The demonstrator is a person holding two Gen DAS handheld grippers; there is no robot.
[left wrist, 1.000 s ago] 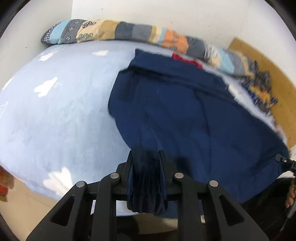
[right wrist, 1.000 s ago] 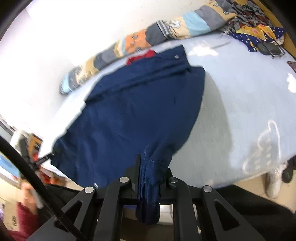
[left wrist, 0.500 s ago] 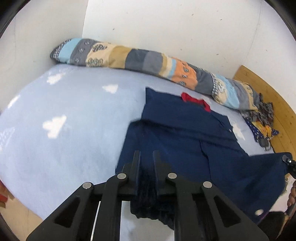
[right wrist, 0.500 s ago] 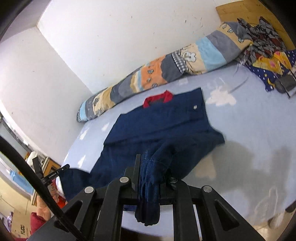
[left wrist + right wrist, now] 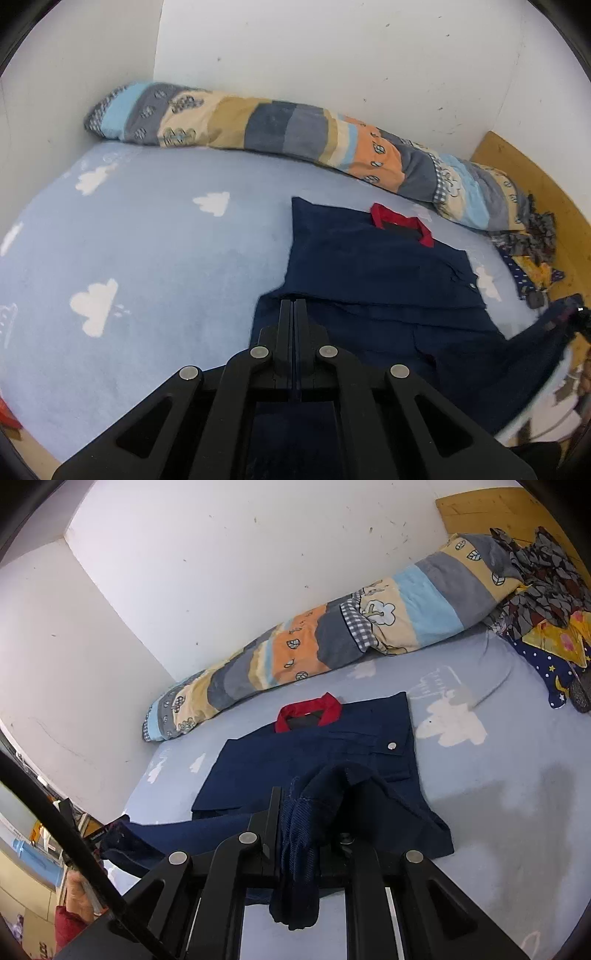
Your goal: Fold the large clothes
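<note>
We see navy jacket (image 5: 317, 760) with red collar (image 5: 308, 712), partly folded on cloud-print bed (image 5: 140, 258) | left gripper (image 5: 294, 314) jaws just closed, nothing visible between | right gripper (image 5: 310, 808) jaws pinch hem.

Bedroom in a home, bed set into a corner.

Bed (image 5: 155, 266) covered with a pale blue sheet printed with white clouds, pushed against two plain white walls (image 5: 229, 568) with small scuff marks. Rolled patchwork quilt (image 5: 288, 136) in blue, grey, tan and orange lies along the back wall. Wooden headboard (image 5: 535, 173) at one end, with a heap of patterned clothes (image 5: 546, 602) beside it. Navy jacket (image 5: 332, 753) with a red collar spread on the sheet. Cluttered shelves and boxes (image 5: 33, 834) past the bed's edge.
</note>
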